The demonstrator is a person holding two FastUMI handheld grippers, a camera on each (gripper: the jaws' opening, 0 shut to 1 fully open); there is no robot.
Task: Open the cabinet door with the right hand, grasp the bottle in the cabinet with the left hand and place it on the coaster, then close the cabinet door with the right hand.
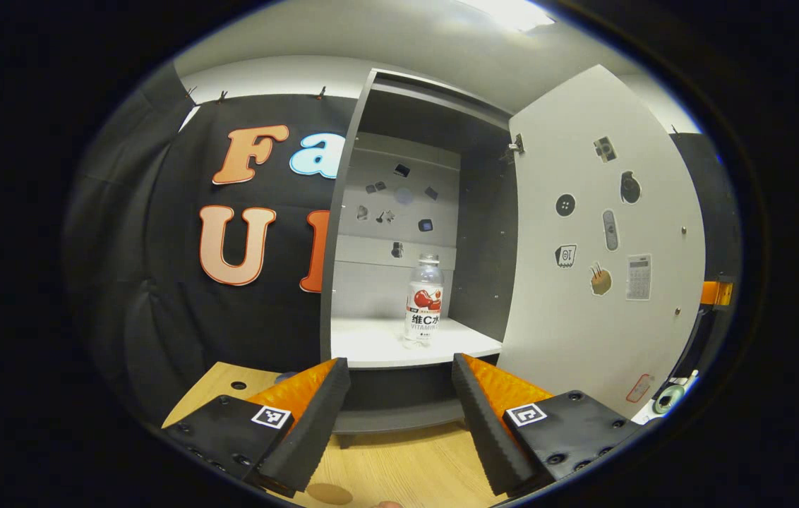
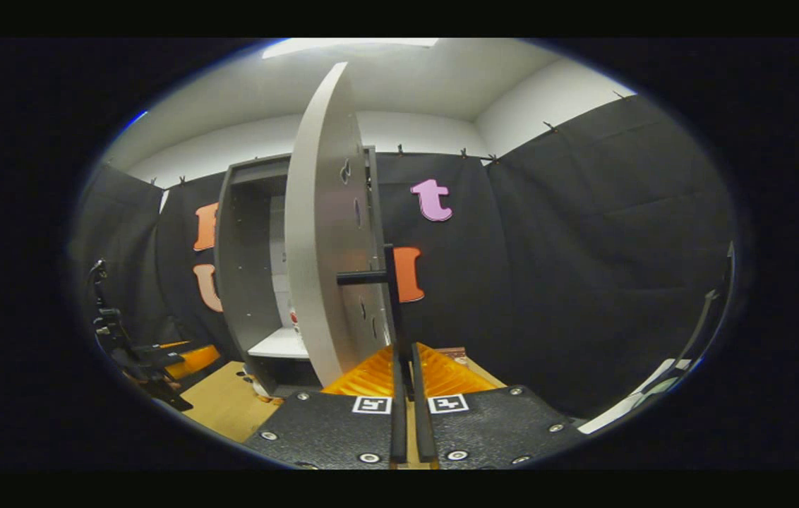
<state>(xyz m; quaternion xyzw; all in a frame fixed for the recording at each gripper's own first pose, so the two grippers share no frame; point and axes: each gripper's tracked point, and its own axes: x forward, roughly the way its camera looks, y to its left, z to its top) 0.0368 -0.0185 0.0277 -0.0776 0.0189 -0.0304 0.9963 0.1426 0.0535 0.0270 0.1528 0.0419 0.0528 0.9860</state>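
The grey cabinet (image 1: 343, 233) stands open, its white door (image 1: 604, 247) swung out to the right. A clear bottle (image 1: 424, 300) with a red and white label stands upright on the white shelf (image 1: 371, 346). My left gripper (image 1: 399, 398) is open in front of the cabinet, below the shelf edge and apart from the bottle. A round brown coaster (image 1: 329, 492) lies on the wooden table near its left finger. In the right gripper view the door (image 2: 322, 233) shows edge-on. My right gripper (image 2: 405, 384) is shut on its black handle (image 2: 394, 310).
Black cloth walls surround the booth. The wooden table (image 1: 406, 466) runs under the cabinet. Several small stickers sit on the door's inner face and the cabinet's back. In the right gripper view the left gripper (image 2: 166, 363) shows at far left beside the cabinet (image 2: 244, 268).
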